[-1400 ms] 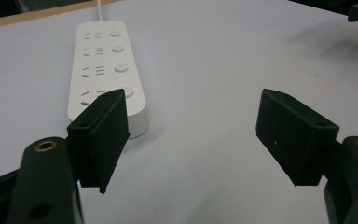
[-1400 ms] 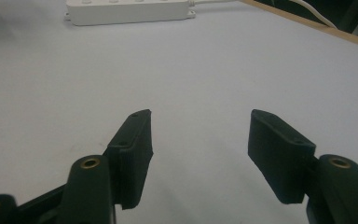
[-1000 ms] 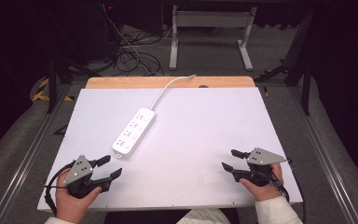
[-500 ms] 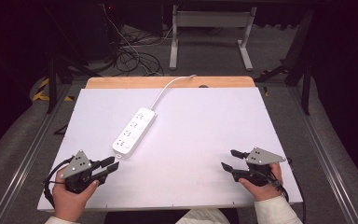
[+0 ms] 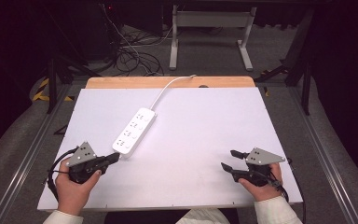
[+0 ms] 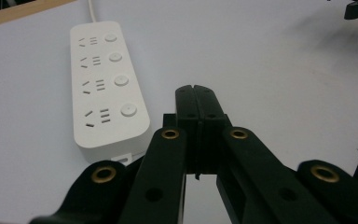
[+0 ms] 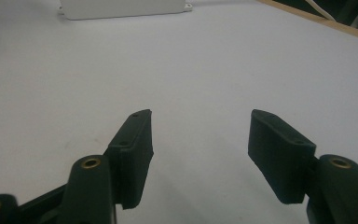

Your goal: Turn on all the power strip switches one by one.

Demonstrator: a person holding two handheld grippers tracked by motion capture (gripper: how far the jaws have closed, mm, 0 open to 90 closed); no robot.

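Observation:
A white power strip (image 5: 134, 131) (image 6: 106, 84) lies slantwise on the white table (image 5: 196, 130), its cord (image 5: 172, 86) running to the far edge. It has several sockets, each with a round button. My left gripper (image 5: 113, 158) (image 6: 196, 93) is shut with nothing between its jaws; its tip rests just short of the strip's near end. My right gripper (image 5: 229, 159) (image 7: 198, 128) sits at the near right of the table, open and empty, well apart from the strip (image 7: 121, 8).
A wooden strip (image 5: 168, 82) edges the table's far side. Cables (image 5: 130, 56) and a grey metal stand (image 5: 209, 28) are on the floor beyond it. Metal rails (image 5: 321, 144) run along both sides of the table.
My left gripper has closed its jaws and shifted slightly toward the strip's near end. The right gripper has stayed where it was, open.

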